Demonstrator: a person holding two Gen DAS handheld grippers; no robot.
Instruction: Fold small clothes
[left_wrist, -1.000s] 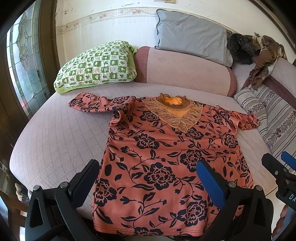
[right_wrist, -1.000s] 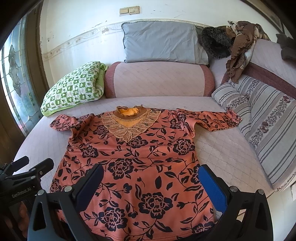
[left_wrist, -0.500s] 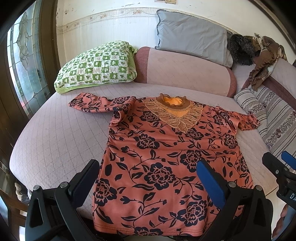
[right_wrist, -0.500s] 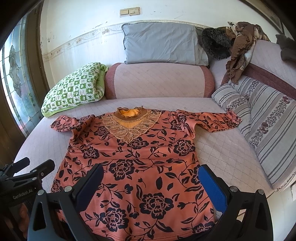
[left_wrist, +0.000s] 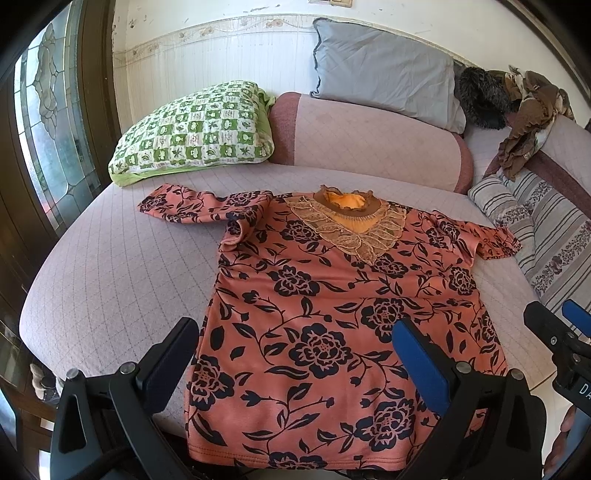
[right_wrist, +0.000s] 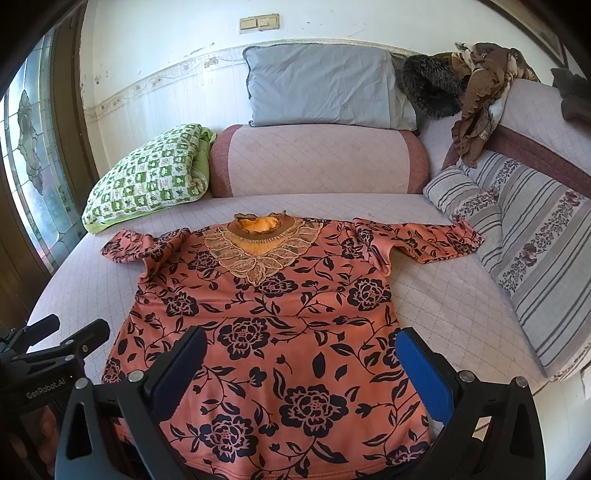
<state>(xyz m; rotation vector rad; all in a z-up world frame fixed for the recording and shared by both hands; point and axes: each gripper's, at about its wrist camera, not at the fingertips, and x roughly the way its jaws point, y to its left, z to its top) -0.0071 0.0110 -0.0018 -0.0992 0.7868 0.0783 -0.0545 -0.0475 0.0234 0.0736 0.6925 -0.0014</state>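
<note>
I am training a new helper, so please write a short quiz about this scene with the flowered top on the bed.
1. True or false: the flowered top lies spread flat, front side up.
2. Which pillow is nearest the top's left sleeve? A) green checked pillow B) grey pillow C) striped pillow
3. Fill in: both the left gripper and the right gripper have jaws that are ____.

Key: 1 true; 2 A; 3 open
</note>
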